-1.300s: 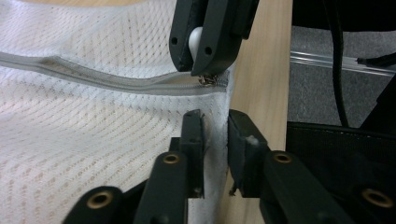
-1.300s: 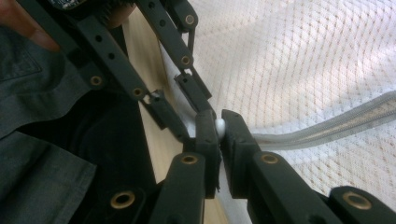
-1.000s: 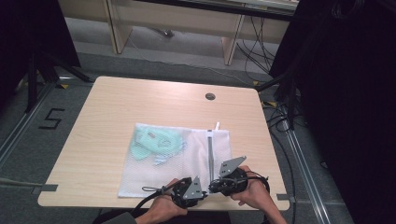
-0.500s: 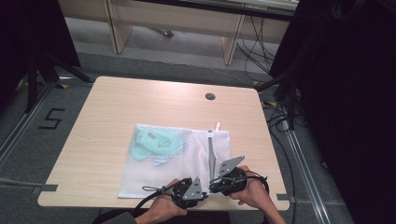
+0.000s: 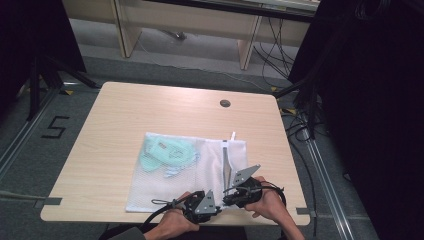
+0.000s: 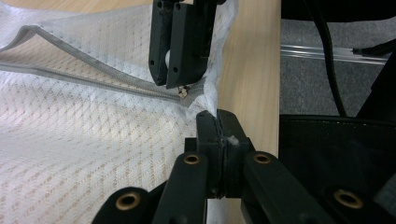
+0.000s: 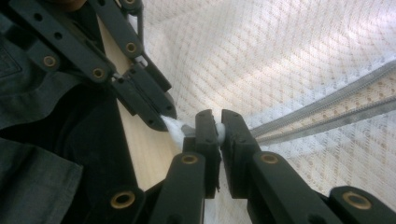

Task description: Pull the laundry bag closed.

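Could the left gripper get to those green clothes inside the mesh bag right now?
Probably not directly. The left gripper is shut on the mesh bag's near corner, and the green clothes lie inside, under the mesh. The zipper stands partly open, so going in there looks like the way.

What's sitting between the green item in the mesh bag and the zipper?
In the high view, only bare white mesh of the mesh bag lies between the green item and the zipper.

A white mesh zip bag [image 5: 200, 165] lies flat near the table's front edge, teal cloth inside.
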